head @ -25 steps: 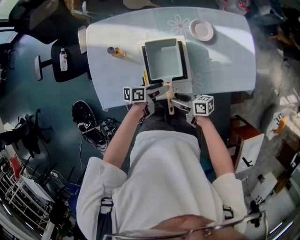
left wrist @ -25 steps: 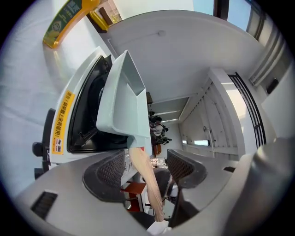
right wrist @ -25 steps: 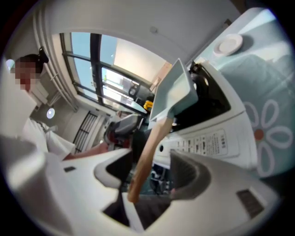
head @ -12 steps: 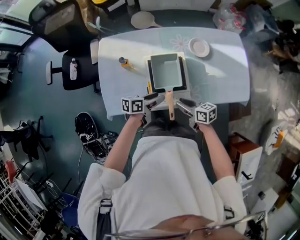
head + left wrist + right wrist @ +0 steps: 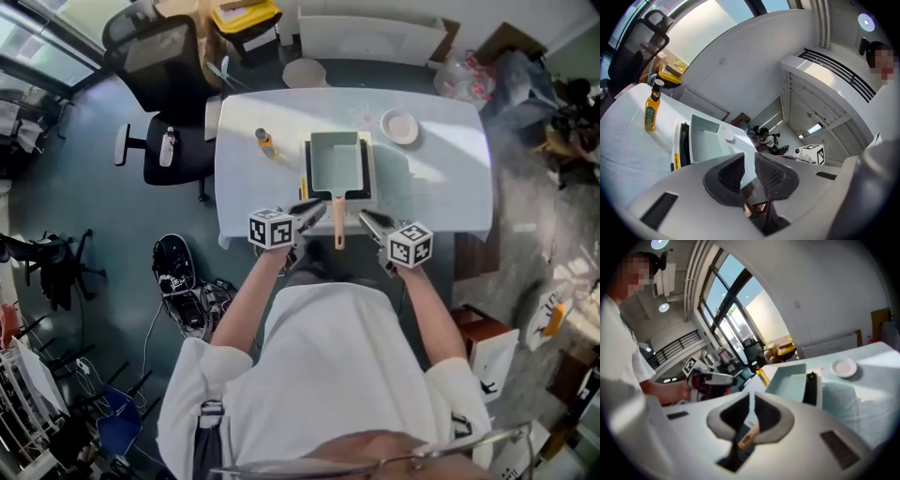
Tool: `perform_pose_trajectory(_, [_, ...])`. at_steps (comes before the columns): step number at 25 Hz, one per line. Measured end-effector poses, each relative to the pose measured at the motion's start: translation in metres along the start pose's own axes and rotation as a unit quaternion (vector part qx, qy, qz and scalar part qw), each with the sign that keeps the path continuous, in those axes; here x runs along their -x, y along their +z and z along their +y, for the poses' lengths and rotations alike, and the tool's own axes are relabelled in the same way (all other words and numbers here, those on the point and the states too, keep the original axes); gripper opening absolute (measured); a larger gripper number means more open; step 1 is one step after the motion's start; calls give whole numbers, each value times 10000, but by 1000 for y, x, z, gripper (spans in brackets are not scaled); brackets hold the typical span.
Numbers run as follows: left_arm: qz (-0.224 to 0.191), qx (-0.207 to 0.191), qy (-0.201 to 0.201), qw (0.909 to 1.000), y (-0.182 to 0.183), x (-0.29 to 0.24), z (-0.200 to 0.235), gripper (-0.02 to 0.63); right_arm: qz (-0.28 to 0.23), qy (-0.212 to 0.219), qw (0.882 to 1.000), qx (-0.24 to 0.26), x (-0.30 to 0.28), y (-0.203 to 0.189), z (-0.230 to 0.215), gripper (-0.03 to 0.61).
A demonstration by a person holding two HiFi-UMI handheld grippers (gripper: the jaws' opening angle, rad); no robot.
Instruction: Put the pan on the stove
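The pale green rectangular pan (image 5: 337,161) sits on the white portable stove (image 5: 374,174), its wooden handle (image 5: 338,228) pointing toward me over the table's near edge. My left gripper (image 5: 315,210) hovers just left of the handle and my right gripper (image 5: 366,217) just right of it, both clear of it. Both pairs of jaws have just been closing with nothing between them. In the left gripper view the jaws (image 5: 749,161) keep a narrow empty gap, with the pan (image 5: 705,140) ahead. In the right gripper view the jaws (image 5: 751,401) nearly meet, and the pan (image 5: 790,378) lies beyond.
A yellow oil bottle (image 5: 265,141) stands on the pale blue table (image 5: 441,187) left of the stove, and a small white plate (image 5: 400,126) lies at the back right. A black office chair (image 5: 169,150) stands to the left. Boxes and clutter ring the floor.
Both grippers have lifted away from the pan handle and rolled, and their jaws have gone from wide apart to nearly closed. The pan stays on the stove.
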State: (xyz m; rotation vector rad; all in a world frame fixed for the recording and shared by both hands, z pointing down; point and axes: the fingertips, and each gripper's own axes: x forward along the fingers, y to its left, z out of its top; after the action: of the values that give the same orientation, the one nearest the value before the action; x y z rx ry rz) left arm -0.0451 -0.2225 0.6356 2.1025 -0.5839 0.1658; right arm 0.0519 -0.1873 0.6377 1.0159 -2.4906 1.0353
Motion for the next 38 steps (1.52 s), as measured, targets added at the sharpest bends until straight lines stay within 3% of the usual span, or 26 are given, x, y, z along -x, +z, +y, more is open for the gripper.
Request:
perform_pose_trajectory(7, [-374, -401, 440, 9975, -6, 15, -29, 31, -29, 254, 9991, 343, 27, 4, 15, 40])
perform_pose_trajectory(12, [-663, -795, 773, 9916, -14, 26, -55, 29, -61, 524, 9965, 645, 50, 1, 30, 37])
perform_pose_trajectory(21, [-1174, -1030, 1131, 9812, -30, 41, -107, 29, -155, 870, 9888, 1200, 87, -8, 48, 35])
perform_pose_trajectory(31, [-1397, -1096, 1425, 9737, -67, 64, -143, 29, -183, 830, 9843, 1545, 109, -18, 67, 37])
perform_pose_trajectory(38, [-1510, -1271, 1482, 9691, -71, 90, -154, 29, -284, 672, 9831, 1679, 113, -18, 85, 37])
